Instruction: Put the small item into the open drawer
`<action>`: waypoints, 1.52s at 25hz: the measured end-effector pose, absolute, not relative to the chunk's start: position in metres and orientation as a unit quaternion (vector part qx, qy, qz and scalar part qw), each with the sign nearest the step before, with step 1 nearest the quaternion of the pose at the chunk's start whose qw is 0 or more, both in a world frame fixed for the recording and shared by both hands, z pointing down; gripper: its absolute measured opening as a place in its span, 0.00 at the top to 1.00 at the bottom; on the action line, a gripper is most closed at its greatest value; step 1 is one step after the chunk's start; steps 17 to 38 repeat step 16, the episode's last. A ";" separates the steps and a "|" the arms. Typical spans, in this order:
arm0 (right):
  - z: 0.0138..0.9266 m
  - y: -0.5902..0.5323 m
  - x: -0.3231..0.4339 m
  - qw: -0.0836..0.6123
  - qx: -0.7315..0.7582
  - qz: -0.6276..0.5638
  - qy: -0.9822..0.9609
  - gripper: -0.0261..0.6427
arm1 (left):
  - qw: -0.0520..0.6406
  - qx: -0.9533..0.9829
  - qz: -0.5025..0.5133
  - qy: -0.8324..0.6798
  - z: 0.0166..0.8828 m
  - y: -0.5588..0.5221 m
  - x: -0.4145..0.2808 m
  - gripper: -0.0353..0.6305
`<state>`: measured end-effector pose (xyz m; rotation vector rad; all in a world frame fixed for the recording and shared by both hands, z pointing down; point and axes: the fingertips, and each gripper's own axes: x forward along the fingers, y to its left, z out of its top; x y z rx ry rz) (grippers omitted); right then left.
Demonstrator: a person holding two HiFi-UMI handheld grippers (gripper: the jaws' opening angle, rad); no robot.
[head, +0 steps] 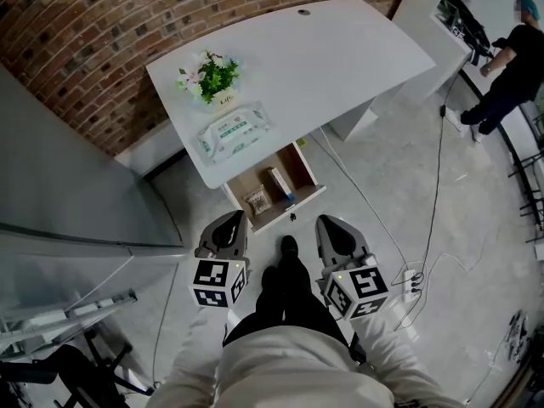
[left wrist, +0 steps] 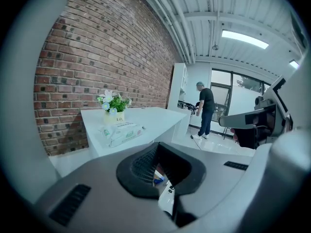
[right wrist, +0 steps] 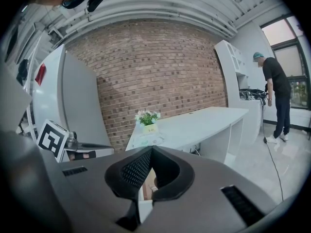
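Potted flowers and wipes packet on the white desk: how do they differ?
The small pot of green leaves and white flowers stands upright; the white-and-green wipes packet lies flat. The pot sits nearer the brick wall, the packet nearer the edge of the white desk over the open drawer. The packet covers more surface than the pot. Both rest on that desk.

Looks like an office or studio room: bare brick wall (head: 170,24) at 11 o'clock, a white desk (head: 340,49) w/ open drawer (head: 299,173), flower pot (head: 210,78) & wipes pack (head: 234,132) at 12, cables (head: 439,155) on the pale floor (head: 399,194), a person (head: 510,58) standing at 2.
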<state>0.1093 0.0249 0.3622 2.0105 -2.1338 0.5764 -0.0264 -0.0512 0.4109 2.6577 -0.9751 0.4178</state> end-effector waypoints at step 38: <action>0.371 0.022 0.108 0.083 0.664 0.202 -0.715 0.92 | 0.138 0.918 0.146 -0.342 0.412 -0.056 -0.029 0.92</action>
